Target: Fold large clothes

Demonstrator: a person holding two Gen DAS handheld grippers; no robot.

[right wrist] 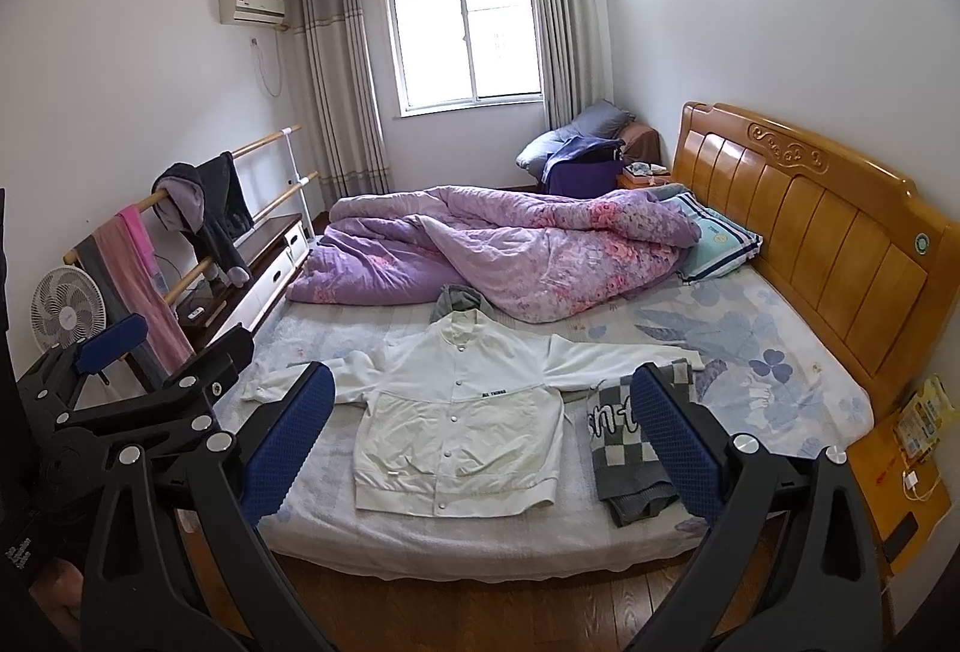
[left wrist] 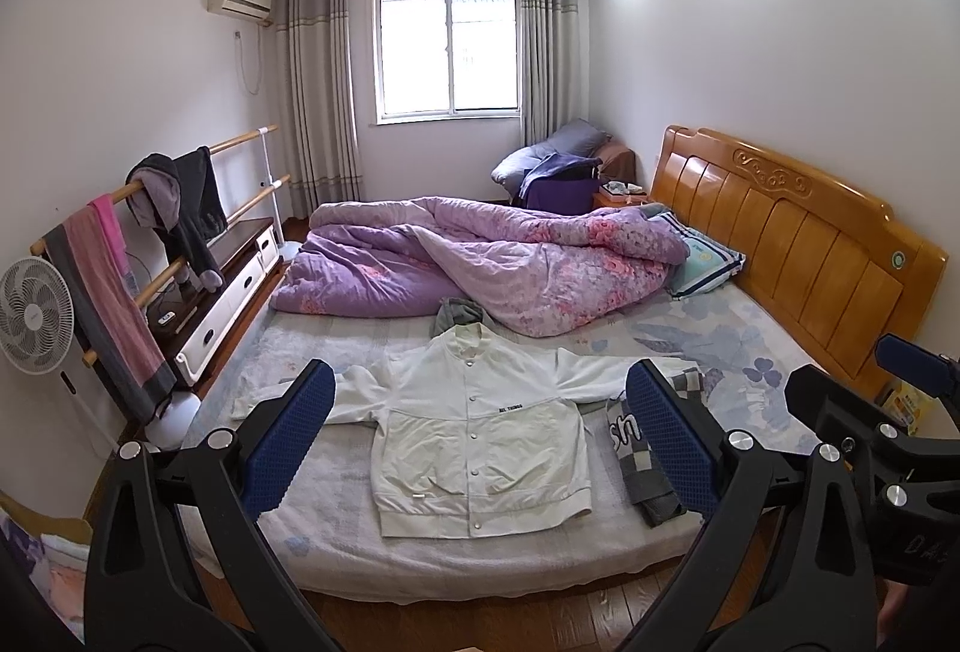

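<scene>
A white button-up jacket lies flat on the bed, front up, sleeves spread left and right; it also shows in the right wrist view. My left gripper is open and empty, held back from the bed's near edge. My right gripper is open and empty too, also short of the bed. The right gripper shows at the right edge of the left wrist view, and the left gripper at the left edge of the right wrist view.
A folded grey checked garment lies right of the jacket. A crumpled purple quilt fills the far half of the bed, with a grey garment by the collar. Wooden headboard at right; clothes rail and fan at left.
</scene>
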